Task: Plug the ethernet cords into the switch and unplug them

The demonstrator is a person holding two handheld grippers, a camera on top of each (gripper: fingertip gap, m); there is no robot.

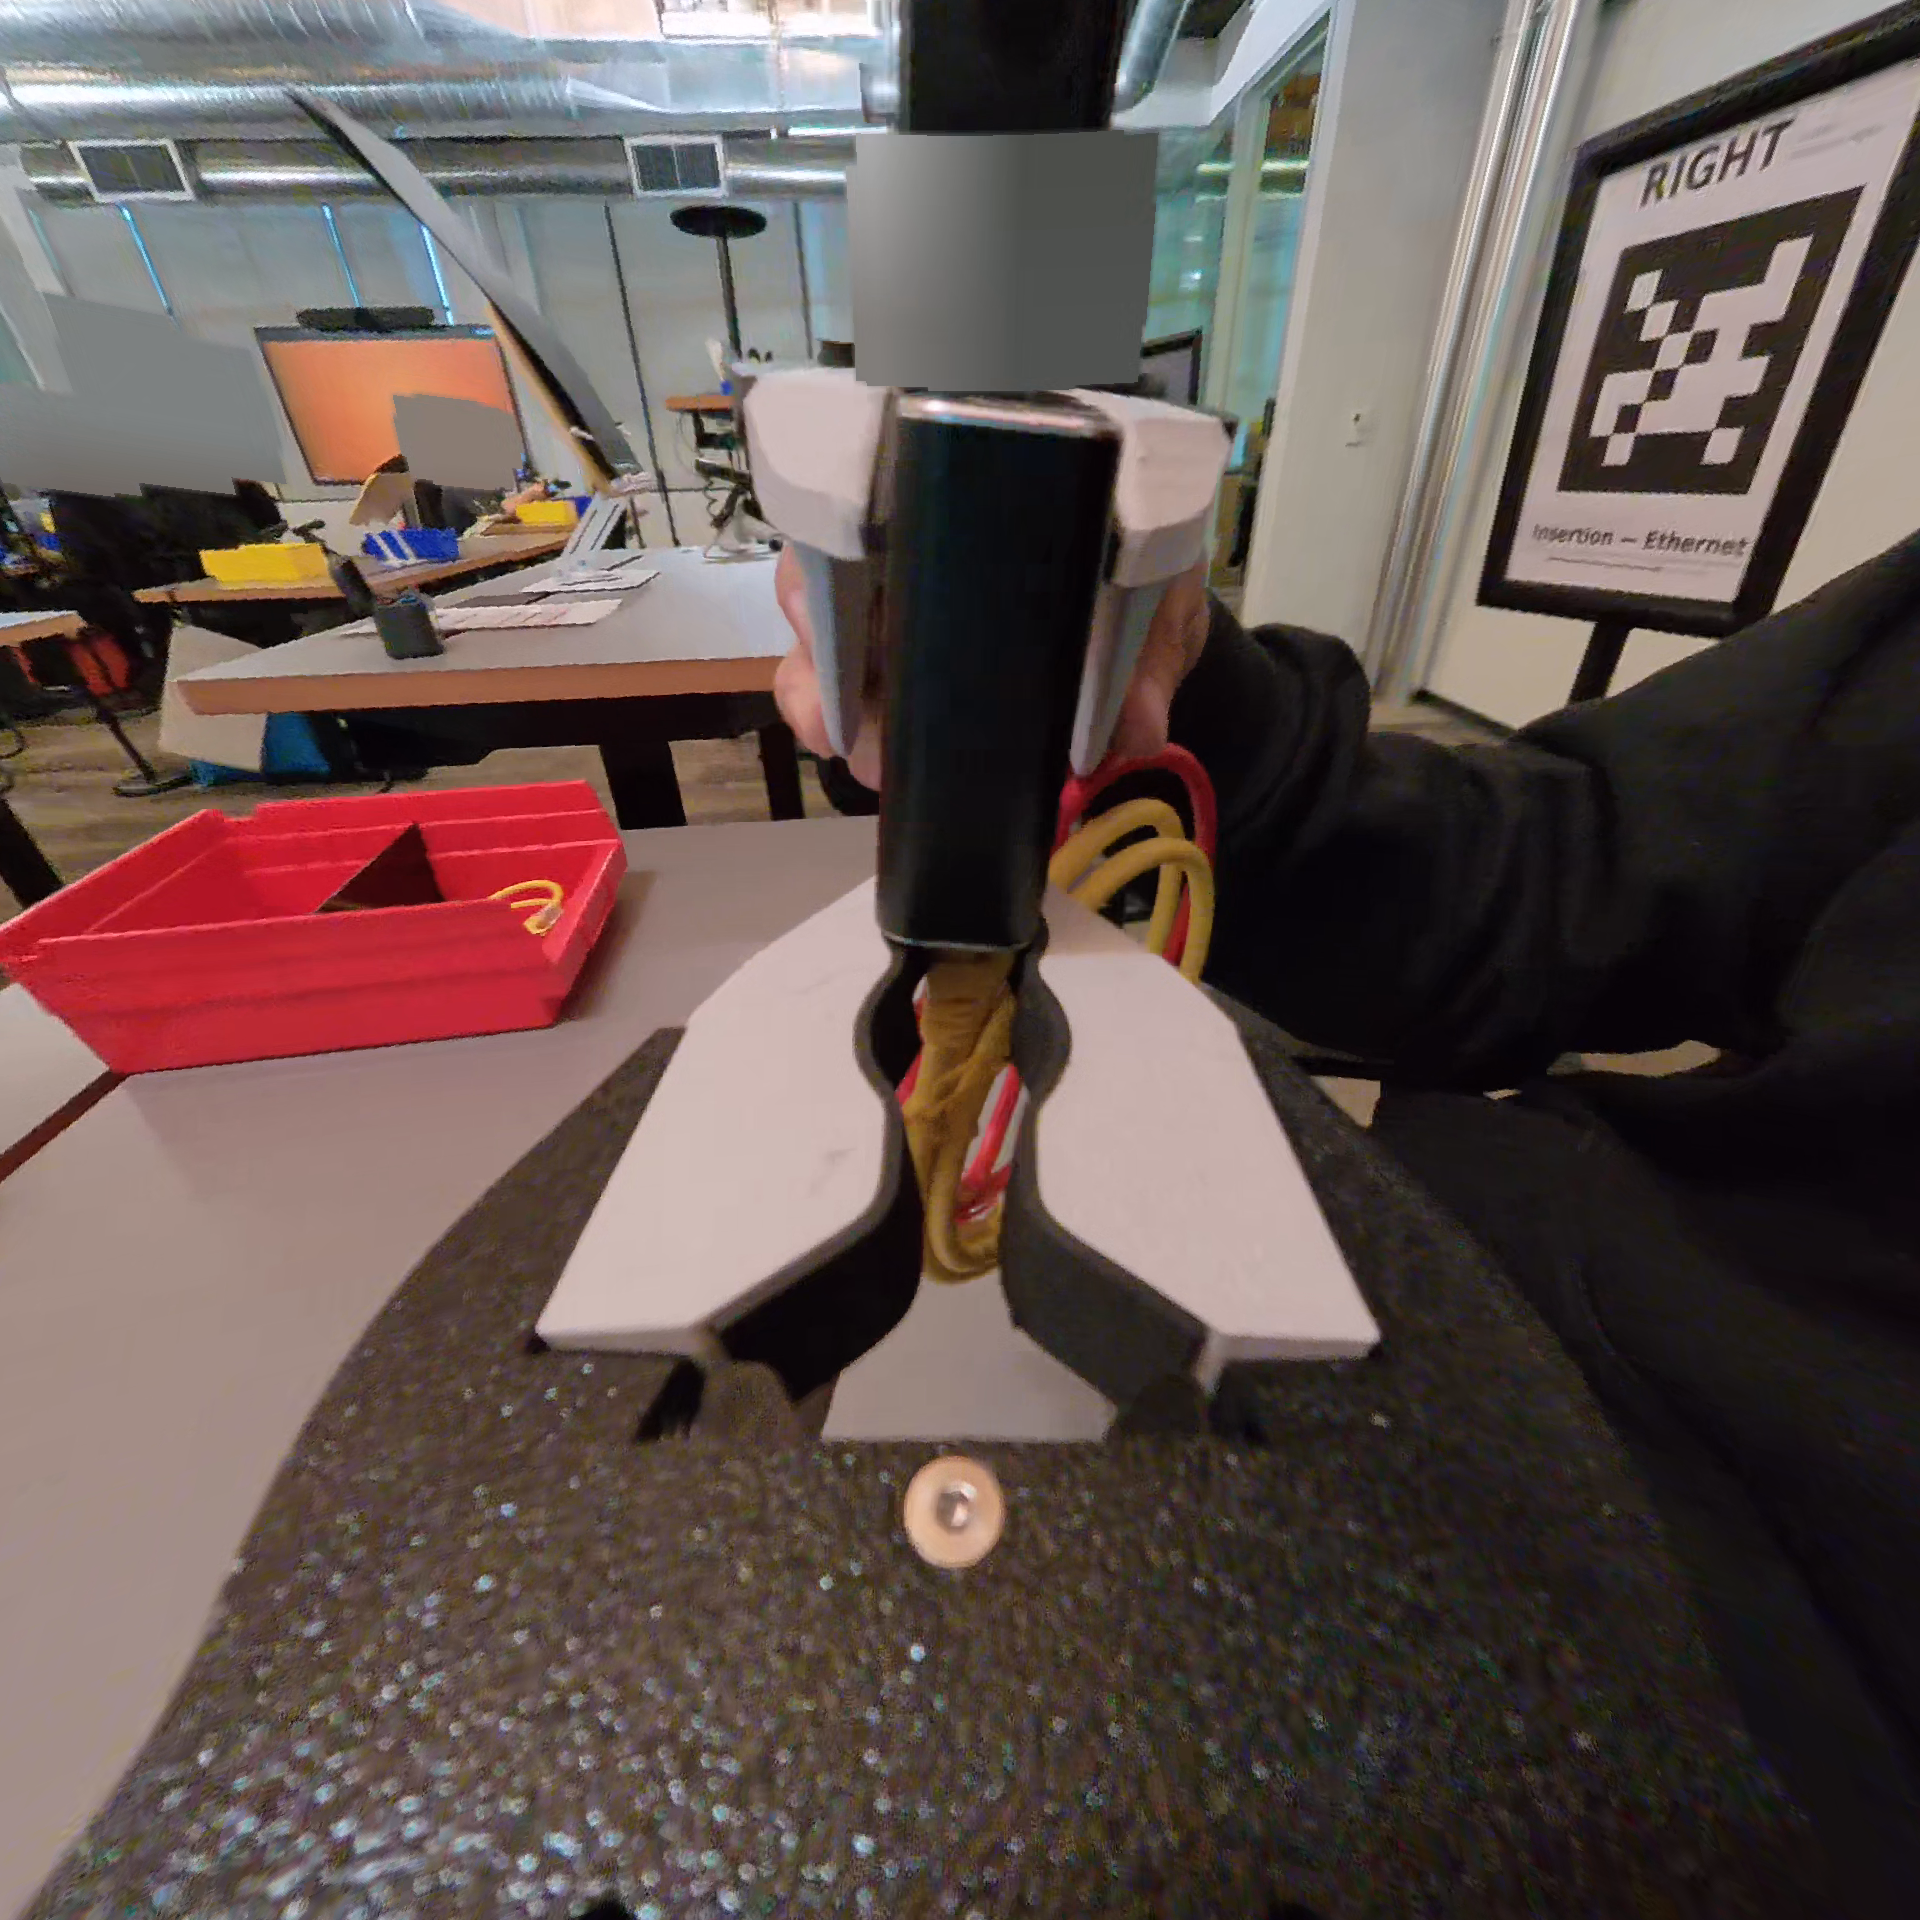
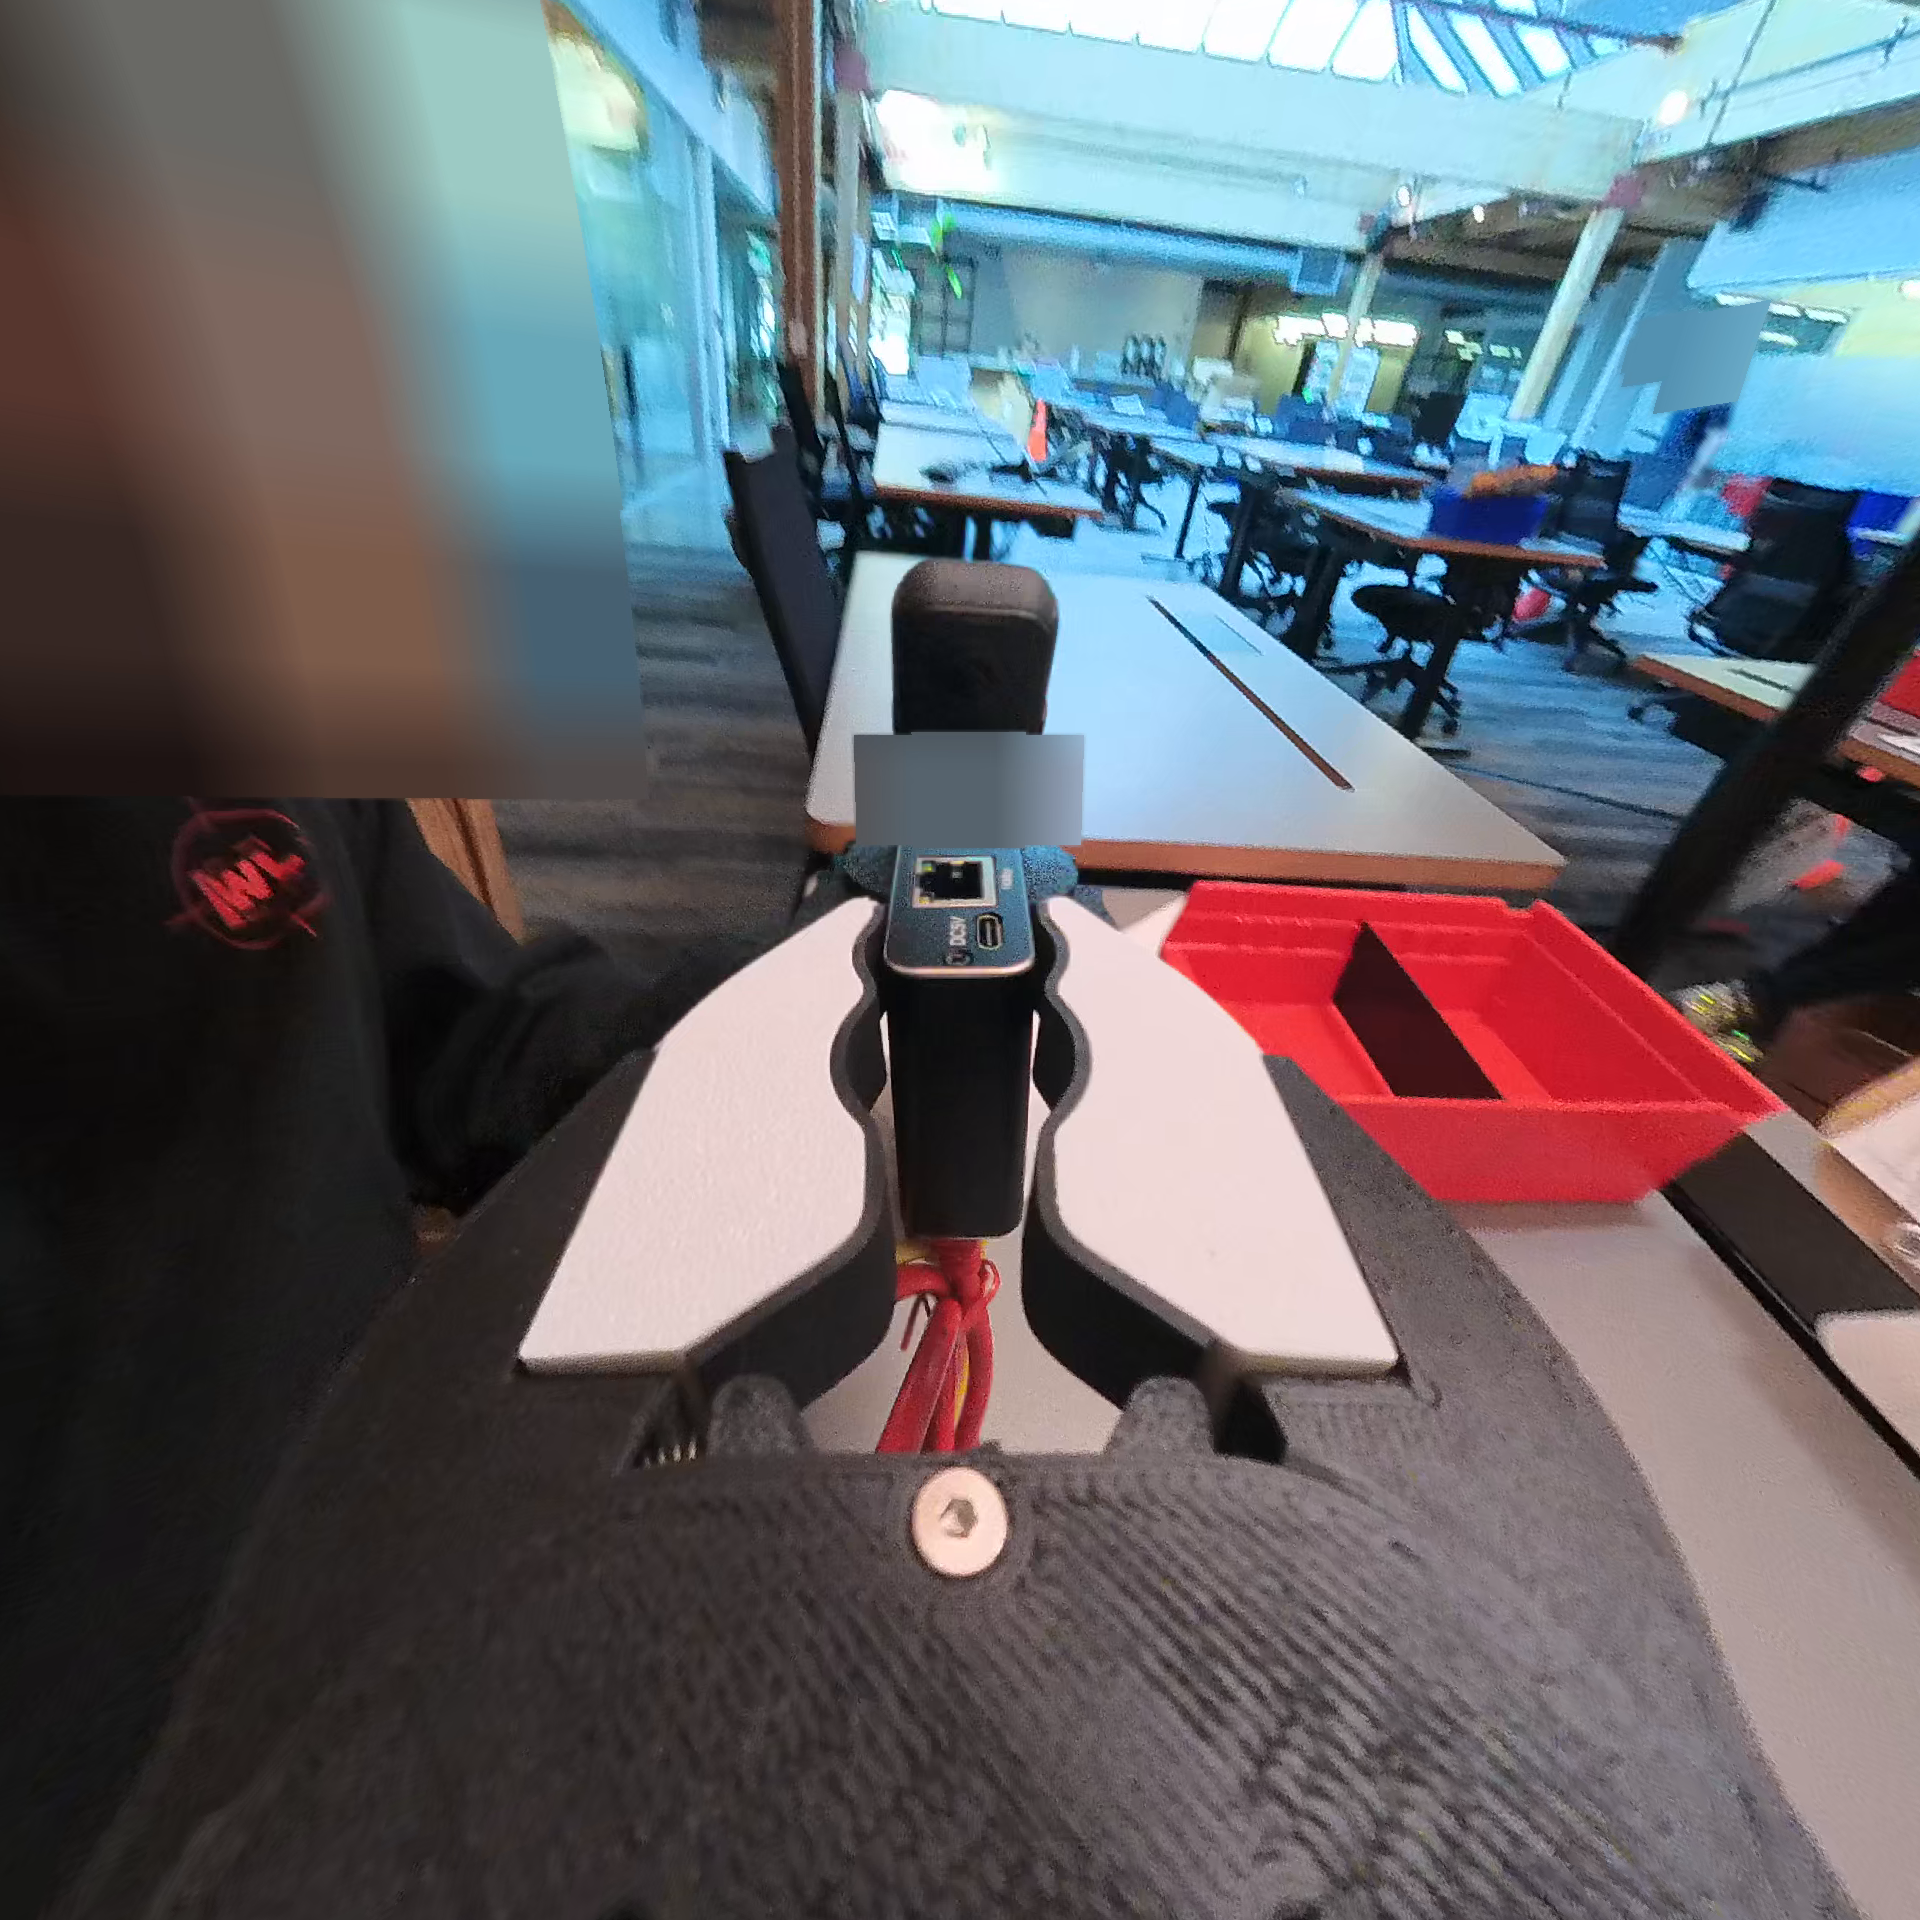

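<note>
A black switch (image 2: pixel 956 1091) stands upright between my right gripper's (image 2: pixel 958 935) fingers, which are shut on its sides. Its top face shows an empty port. Red cords (image 2: pixel 940 1351) hang from its underside. In the left wrist view the switch (image 1: pixel 987 675) rises above my left gripper (image 1: pixel 961 977), whose fingertips sit at its lower end. The left jaws are closed narrowly on the yellow ethernet cord (image 1: pixel 951 1122) just below the switch, with red cords beside it. Loops of red and yellow cord (image 1: pixel 1153 852) hang behind. The plugs themselves are hidden.
A red bin (image 1: pixel 291 997) sits on the grey table (image 1: pixel 312 1195) to the left, with a loose yellow cord (image 1: pixel 530 904) inside; it also shows in the right wrist view (image 2: pixel 1507 1153). A person's black sleeve (image 1: pixel 1507 883) crosses at right. A framed marker sign (image 1: pixel 1714 343) stands behind. About 6 cm separates my left fingertips from my right.
</note>
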